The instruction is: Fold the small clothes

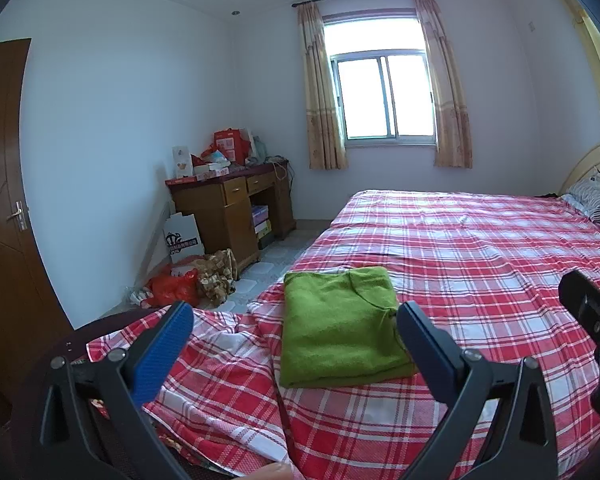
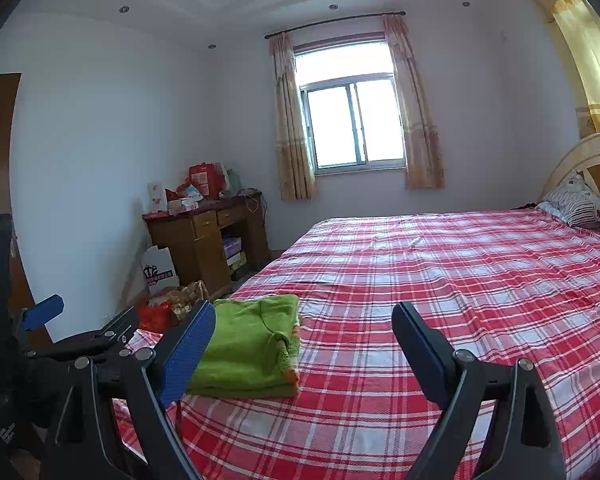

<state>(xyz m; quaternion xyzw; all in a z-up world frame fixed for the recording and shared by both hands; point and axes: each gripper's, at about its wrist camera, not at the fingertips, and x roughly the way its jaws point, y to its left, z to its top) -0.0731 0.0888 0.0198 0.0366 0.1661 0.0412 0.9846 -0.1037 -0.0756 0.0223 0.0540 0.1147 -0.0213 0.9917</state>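
Observation:
A green garment (image 1: 340, 328) lies folded into a neat rectangle on the red plaid bed sheet (image 1: 480, 264), near the bed's left corner. It also shows in the right wrist view (image 2: 248, 344). My left gripper (image 1: 294, 320) is open and empty, held above and just short of the garment. My right gripper (image 2: 304, 324) is open and empty, to the right of the garment. Part of the right gripper shows at the right edge of the left wrist view (image 1: 588, 308), and the left gripper shows at the left of the right wrist view (image 2: 44, 312).
A wooden desk (image 1: 228, 208) piled with red boxes stands by the far wall, with bags (image 1: 180, 284) on the floor beside it. A door (image 1: 0, 200) is at the left. A pillow (image 2: 576, 200) and headboard (image 2: 580, 152) are at the far right, under a curtained window (image 2: 348, 120).

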